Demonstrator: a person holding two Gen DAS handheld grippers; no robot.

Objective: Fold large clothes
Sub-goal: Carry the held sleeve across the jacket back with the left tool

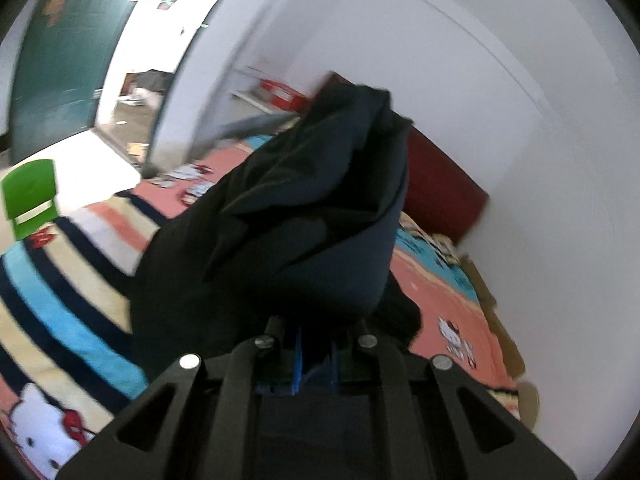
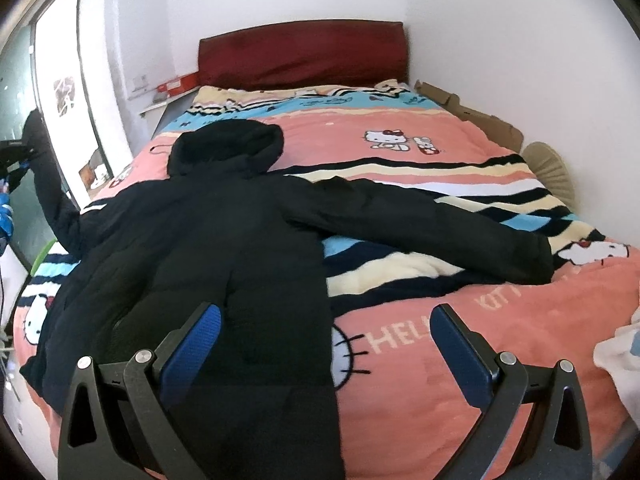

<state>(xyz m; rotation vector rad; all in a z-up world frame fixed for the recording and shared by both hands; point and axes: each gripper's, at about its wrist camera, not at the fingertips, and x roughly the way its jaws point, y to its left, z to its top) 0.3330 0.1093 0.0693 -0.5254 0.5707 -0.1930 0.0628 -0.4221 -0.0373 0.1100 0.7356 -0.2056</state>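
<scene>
Pink Hello Kitty bedding (image 2: 400, 128) carries a black hooded coat (image 2: 208, 248), face down, hood away. Left claw (image 1: 316, 364) pinches its lifted left sleeve cuff (image 1: 320, 208); right claw (image 2: 326, 344), spread wide, hovers over the hem, its right sleeve (image 2: 440, 224) stretched rightward.

**Claw Status: Left Closed on Sleeve, Right Open**

Left claw (image 1: 316, 354): the blue pads (image 1: 297, 364) stand close together, pinching the dark fabric of the jacket (image 2: 192, 248) sleeve. In the right wrist view, this claw (image 2: 12, 160) sits raised at the far left edge, sleeve end lifted.

Right claw (image 2: 326, 344): fingers (image 2: 192, 344) spread wide, gripping nothing, positioned low over the jacket hem.
</scene>
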